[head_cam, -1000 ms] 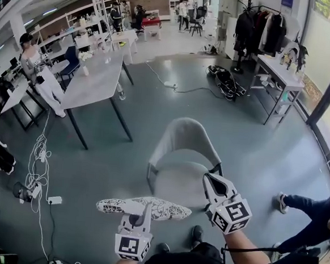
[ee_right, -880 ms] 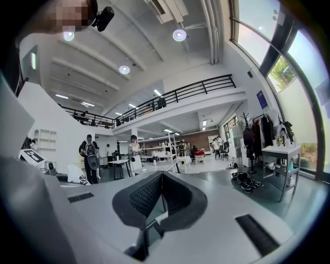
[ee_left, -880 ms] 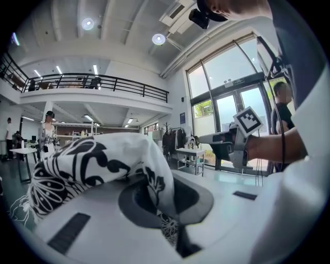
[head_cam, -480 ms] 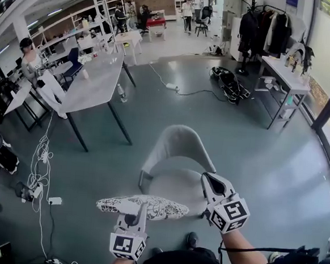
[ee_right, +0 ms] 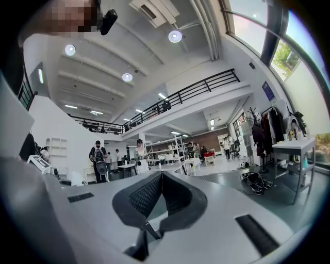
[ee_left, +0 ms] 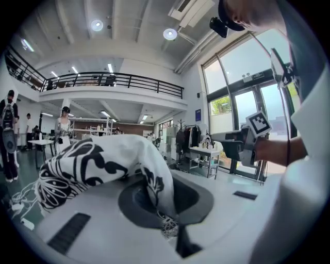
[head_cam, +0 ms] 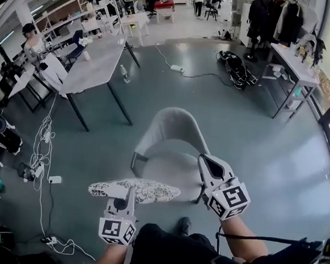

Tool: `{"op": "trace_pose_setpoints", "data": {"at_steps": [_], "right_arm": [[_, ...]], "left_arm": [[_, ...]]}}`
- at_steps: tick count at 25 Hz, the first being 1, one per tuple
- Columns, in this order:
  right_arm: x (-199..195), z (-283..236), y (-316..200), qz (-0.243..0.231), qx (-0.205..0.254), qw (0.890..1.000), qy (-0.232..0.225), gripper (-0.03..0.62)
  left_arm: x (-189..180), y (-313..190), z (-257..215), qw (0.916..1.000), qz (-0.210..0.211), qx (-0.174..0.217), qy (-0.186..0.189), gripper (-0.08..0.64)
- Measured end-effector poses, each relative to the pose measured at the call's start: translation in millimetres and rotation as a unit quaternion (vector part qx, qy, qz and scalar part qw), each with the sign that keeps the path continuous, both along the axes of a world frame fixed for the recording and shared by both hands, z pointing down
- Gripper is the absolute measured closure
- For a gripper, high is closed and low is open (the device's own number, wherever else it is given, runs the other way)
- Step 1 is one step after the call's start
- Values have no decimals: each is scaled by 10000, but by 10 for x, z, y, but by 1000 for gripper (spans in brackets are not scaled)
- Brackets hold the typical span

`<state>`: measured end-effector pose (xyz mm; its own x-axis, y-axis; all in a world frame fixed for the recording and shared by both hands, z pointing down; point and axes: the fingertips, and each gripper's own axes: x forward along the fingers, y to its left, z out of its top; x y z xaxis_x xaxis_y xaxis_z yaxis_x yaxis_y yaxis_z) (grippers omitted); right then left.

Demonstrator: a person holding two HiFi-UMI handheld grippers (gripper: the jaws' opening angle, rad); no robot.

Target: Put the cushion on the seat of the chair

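So, carry step: my left gripper [head_cam: 127,194] pinches the patterned cushion [head_cam: 146,190] at its near edge, holding it just near-left of the chair seat [head_cam: 170,172], right gripper [head_cam: 202,159] pressed together on nothing; next I'd reckon it wants moving farther over the seat, then releasing.

1 cushion [head_cam: 143,190], 1 chair [head_cam: 174,126], 2 grippers [head_cam: 129,193] [head_cam: 202,159]

Long grey table [head_cam: 99,66] at left; white cables [head_cam: 40,144] on floor; black bag [head_cam: 236,69] beyond.
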<state>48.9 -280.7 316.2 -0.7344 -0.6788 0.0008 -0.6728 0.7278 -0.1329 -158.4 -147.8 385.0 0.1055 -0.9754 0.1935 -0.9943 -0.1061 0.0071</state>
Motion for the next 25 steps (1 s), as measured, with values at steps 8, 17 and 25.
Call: {"op": "trace_pose_setpoints", "data": {"at_steps": [8, 17, 25], "right_arm": [[109, 288, -104, -121, -264, 9995, 75, 581], [8, 538, -62, -390, -427, 9978, 317, 581], [-46, 974, -123, -529, -695, 9949, 498, 581]], "left_arm": [[-28, 196, 441, 9972, -491, -533, 176, 543], [23, 405, 1178, 9850, -703, -1347, 818, 543], [62, 497, 1772, 9676, -946, -1948, 1297, 543]]}}
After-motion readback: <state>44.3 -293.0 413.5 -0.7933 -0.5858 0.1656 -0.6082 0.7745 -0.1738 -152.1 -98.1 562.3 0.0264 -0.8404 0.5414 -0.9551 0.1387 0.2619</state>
